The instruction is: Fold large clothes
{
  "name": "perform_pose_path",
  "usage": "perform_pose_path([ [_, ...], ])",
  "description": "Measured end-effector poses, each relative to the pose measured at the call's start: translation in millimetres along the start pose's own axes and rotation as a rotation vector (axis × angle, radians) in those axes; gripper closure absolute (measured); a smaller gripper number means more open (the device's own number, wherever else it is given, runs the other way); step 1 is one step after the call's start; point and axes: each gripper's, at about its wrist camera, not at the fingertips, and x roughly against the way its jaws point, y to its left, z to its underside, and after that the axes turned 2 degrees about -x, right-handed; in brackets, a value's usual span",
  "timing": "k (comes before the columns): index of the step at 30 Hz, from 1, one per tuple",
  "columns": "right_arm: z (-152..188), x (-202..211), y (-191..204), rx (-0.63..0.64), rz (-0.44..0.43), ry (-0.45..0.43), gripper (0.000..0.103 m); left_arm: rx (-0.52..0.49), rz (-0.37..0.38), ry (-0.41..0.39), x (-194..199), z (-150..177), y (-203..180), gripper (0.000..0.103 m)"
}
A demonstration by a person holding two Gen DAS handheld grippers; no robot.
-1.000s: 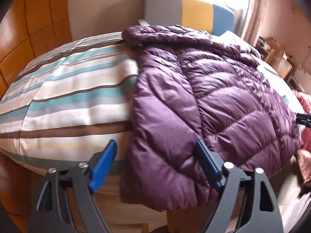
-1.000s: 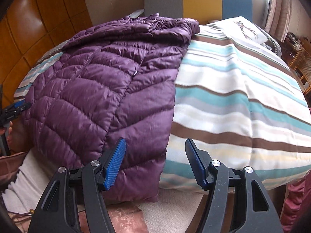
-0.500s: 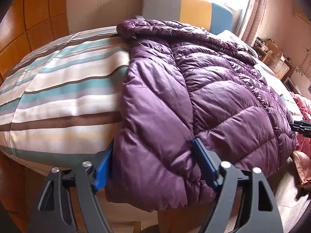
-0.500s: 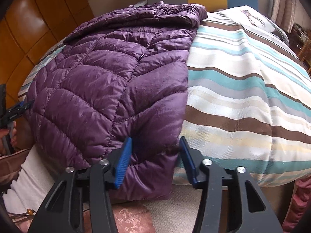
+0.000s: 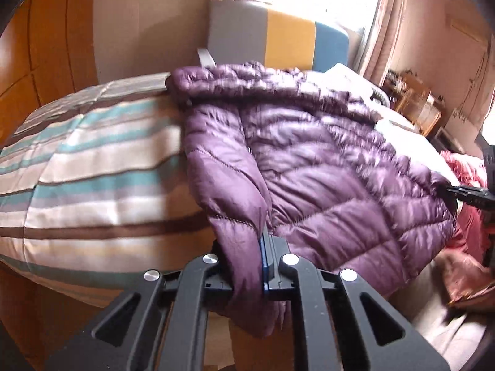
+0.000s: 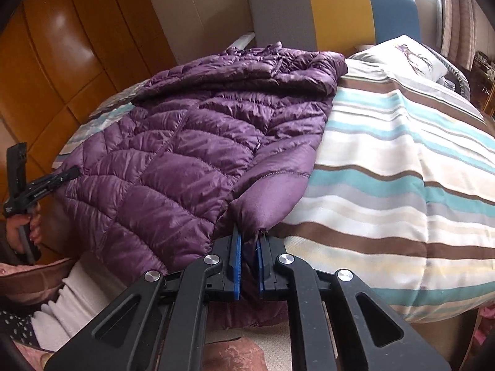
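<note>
— Two grippers are seen; what is gripped?
— The purple jacket (image 5: 324, 167) on the striped duvet (image 5: 92, 173) is pinched at its near hem by the closing left gripper (image 5: 263, 247) and right gripper (image 6: 247, 241).
— What is unclear?
— The hem below the jaws is hidden; the left view is blurred.

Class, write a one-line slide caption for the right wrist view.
Right gripper closing on the hem of a purple puffer jacket spread over a striped duvet.

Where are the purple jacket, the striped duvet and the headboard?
purple jacket (image 6: 173, 167): right wrist view, quilted front panel.
striped duvet (image 6: 386, 191): right wrist view, bare top.
headboard (image 5: 287, 40): left wrist view, yellow middle panel.
</note>
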Motion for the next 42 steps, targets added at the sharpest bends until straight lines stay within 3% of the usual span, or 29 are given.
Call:
perform_pose_path([
  [8,-28.4,15.7,0.5,-0.014,-0.019,-0.081,0.097,0.064,0.037,-0.093,23.5,-22.5,6.0,0.094],
  [16,-45.1,30.6,-5.0,-0.046,-0.054,-0.165,0.097,0.062,0.063,-0.170,42.3,-45.6,-1.2,0.095],
  [26,-36.3,73.6,0.9,-0.048,-0.101,-0.226,0.097,0.040,0.114,-0.210,81.4,-37.9,-17.1,0.096],
  [33,-29.2,99.0,2.9,-0.075,-0.160,-0.260,0.097,0.100,0.176,-0.235,112.1,-34.3,-14.6,0.096],
  [42,-68.0,78.5,-14.6,-0.121,-0.142,-0.311,0.097,0.102,0.103,-0.272,86.5,-76.6,5.0,0.096],
])
